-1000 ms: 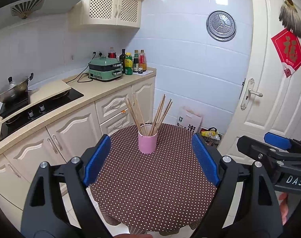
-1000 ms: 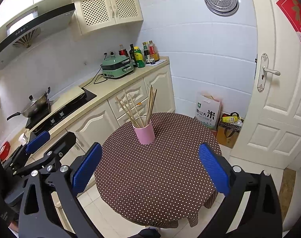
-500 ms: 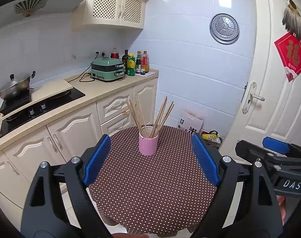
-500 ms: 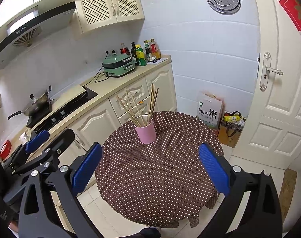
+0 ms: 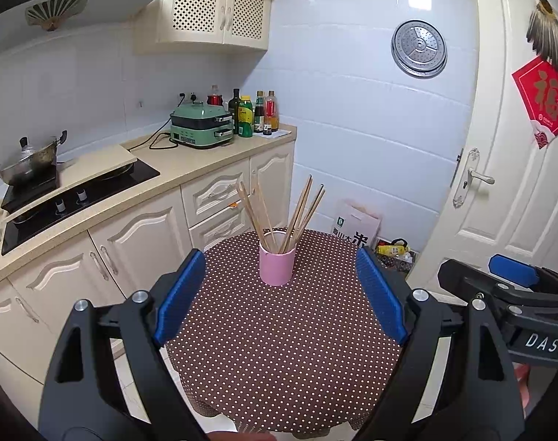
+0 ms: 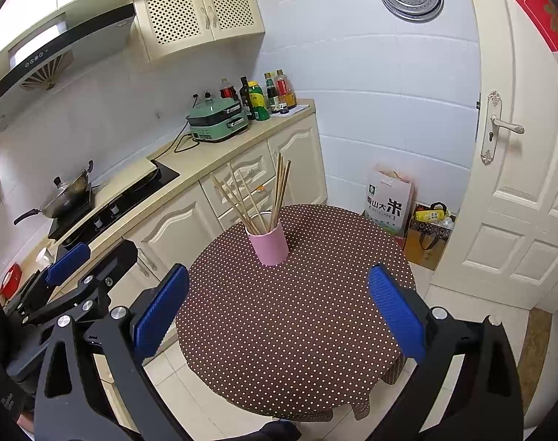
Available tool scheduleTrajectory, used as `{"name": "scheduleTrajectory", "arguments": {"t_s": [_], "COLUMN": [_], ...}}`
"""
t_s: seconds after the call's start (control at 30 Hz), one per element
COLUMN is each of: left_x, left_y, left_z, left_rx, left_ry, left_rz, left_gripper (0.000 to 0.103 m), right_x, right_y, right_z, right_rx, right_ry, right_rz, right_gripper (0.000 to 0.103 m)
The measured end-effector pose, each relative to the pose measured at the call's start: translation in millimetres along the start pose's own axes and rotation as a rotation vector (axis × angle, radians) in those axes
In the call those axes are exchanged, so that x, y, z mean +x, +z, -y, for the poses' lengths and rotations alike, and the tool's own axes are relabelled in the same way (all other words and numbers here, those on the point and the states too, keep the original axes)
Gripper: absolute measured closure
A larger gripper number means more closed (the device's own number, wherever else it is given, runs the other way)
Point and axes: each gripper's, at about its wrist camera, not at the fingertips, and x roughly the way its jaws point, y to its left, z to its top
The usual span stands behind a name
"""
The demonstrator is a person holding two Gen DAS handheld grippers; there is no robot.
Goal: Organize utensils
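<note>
A pink cup (image 5: pixel 277 263) (image 6: pixel 268 243) stands upright on a round table with a brown dotted cloth (image 5: pixel 279 338) (image 6: pixel 297 316). Several wooden chopsticks (image 5: pixel 279 213) (image 6: pixel 256 198) fan out of the cup. My left gripper (image 5: pixel 279 294) hangs open in front of the table, well short of the cup, with nothing between its blue pads (image 5: pixel 179 297). My right gripper (image 6: pixel 279 308) is open too and holds nothing. In each wrist view the other gripper shows at the side: the right one (image 5: pixel 514 279), the left one (image 6: pixel 76 268).
A kitchen counter (image 5: pixel 190 163) with a hob, a wok (image 5: pixel 25 161), a green cooker (image 5: pixel 201 126) and bottles runs along the left. A rice bag (image 6: pixel 387 202) and a box stand on the floor behind the table, beside a white door (image 6: pixel 517 183).
Both views have drifted only slightly; the cup and chopsticks stay put and both grippers remain open.
</note>
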Motion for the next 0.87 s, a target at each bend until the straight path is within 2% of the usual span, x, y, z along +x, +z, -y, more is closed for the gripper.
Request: {"name": "scheduleTrajectory", "arguments": {"t_s": [0.87], "left_x": [4.4], "left_y": [-3.1], "left_z": [-5.5], "left_rx": [-0.012], "left_ry": [0.015], "left_rz": [-0.027], "left_gripper": [0.021], "right_x": [7.8], "right_y": [1.0], "right_z": [-4.9], "right_rx": [0.003], "right_ry": [-0.004], "right_rz": [-0.022], "right_gripper": [0.009]}}
